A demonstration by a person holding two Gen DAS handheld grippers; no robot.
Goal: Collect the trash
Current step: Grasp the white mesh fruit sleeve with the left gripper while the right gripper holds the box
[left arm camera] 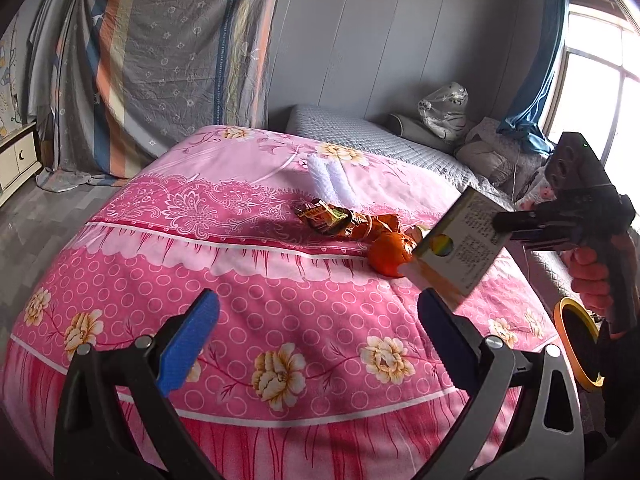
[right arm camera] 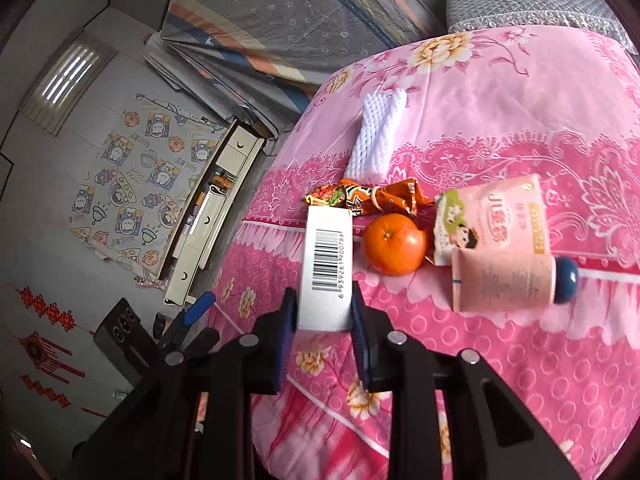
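Note:
A small white box (right arm camera: 328,264) with a barcode is lifted above the pink floral quilt (right arm camera: 500,380), and my right gripper (right arm camera: 322,300) is shut on its near end. The left wrist view shows the same box (left arm camera: 460,252) tilted in the air, with the right gripper (left arm camera: 510,227) behind it. On the quilt lie an orange (right arm camera: 394,244), a crumpled orange snack wrapper (right arm camera: 368,198), a pink packet (right arm camera: 496,220), a pink tube with a dark blue cap (right arm camera: 508,280) and a white foam net (right arm camera: 376,136). My left gripper (left arm camera: 320,308) hangs open over the quilt's near edge, holding nothing.
A yellow-rimmed dark opening (left arm camera: 578,344) shows low at the right, below the hand (left arm camera: 592,280) that holds the right gripper. A grey mattress (left arm camera: 380,136) with bags and pillows lies behind the quilt. Draped sheets (left arm camera: 160,60) and a white cabinet (left arm camera: 16,156) stand on the left.

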